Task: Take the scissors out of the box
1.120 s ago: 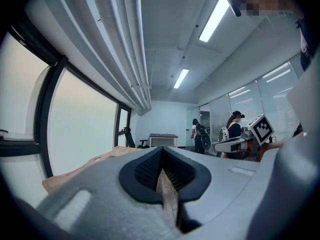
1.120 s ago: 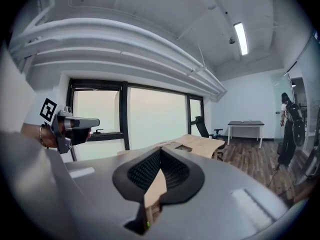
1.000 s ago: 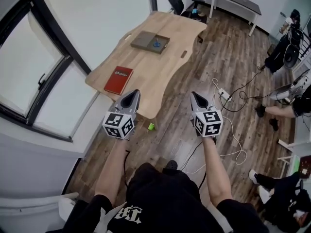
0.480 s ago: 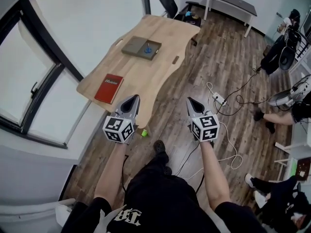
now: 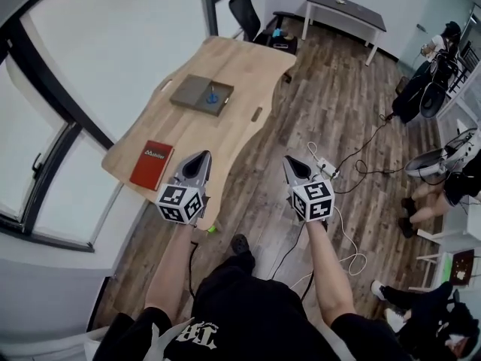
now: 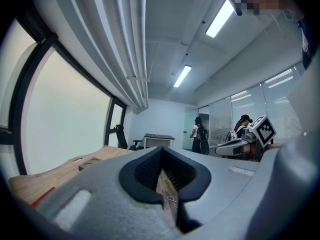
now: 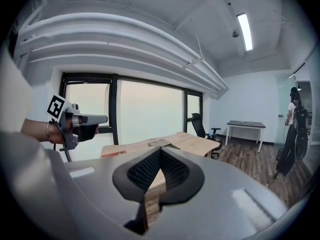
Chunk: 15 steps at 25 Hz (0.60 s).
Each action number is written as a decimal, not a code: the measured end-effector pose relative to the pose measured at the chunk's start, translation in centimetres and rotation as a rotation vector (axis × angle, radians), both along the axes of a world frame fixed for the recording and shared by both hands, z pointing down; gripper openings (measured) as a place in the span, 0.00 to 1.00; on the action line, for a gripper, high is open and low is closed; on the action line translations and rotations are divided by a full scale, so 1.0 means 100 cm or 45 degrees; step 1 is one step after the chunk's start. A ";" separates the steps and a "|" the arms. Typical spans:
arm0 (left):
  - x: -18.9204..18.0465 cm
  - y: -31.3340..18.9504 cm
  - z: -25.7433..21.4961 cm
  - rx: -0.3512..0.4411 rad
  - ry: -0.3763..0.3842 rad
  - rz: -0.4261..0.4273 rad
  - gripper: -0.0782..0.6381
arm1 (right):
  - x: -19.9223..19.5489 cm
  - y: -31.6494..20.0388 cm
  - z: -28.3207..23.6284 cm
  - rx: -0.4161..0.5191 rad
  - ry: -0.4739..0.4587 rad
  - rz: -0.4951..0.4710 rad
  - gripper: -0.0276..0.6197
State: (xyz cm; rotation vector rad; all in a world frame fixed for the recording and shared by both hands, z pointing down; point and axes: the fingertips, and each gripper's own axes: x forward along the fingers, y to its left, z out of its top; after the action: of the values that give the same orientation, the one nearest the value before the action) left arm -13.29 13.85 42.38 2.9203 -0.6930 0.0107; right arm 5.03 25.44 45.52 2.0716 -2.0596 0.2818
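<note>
A flat grey-brown box (image 5: 197,92) lies open on the far half of the wooden table (image 5: 225,62), with blue-handled scissors (image 5: 213,96) inside it. In the right gripper view the box (image 7: 160,143) shows small on the table (image 7: 190,141). My left gripper (image 5: 201,155) is held over the table's near edge, shut and holding nothing. My right gripper (image 5: 288,161) hangs over the floor to the right of the table, also shut and holding nothing. Both are well short of the box. In each gripper view the jaws meet, left gripper (image 6: 164,184) and right gripper (image 7: 151,184).
A red book (image 5: 151,164) lies on the table's near left corner. On the floor are a power strip with cables (image 5: 325,168) and a small green thing (image 5: 212,229). An office chair (image 5: 244,6) and a grey desk (image 5: 346,10) stand beyond. People sit at the right (image 5: 451,186).
The person has stepped toward the table, which now sits further left and closer to the grippers in the head view. Both grippers advanced with the person and stayed shut.
</note>
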 end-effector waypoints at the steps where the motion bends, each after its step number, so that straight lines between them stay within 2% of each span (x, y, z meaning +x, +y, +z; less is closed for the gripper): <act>1: 0.008 -0.008 0.000 -0.001 -0.003 0.005 0.11 | 0.008 -0.007 -0.002 0.000 0.000 0.005 0.05; 8: 0.050 -0.065 0.002 -0.010 0.005 0.034 0.11 | 0.043 -0.057 -0.003 -0.010 0.010 0.029 0.05; 15: 0.073 -0.111 0.007 -0.031 0.024 0.045 0.11 | 0.063 -0.096 -0.002 -0.035 0.027 0.043 0.05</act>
State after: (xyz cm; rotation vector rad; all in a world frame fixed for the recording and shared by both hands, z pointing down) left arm -5.98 2.71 43.07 2.9052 -0.6334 -0.0041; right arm 11.29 15.84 45.28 2.0858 -1.9988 0.2912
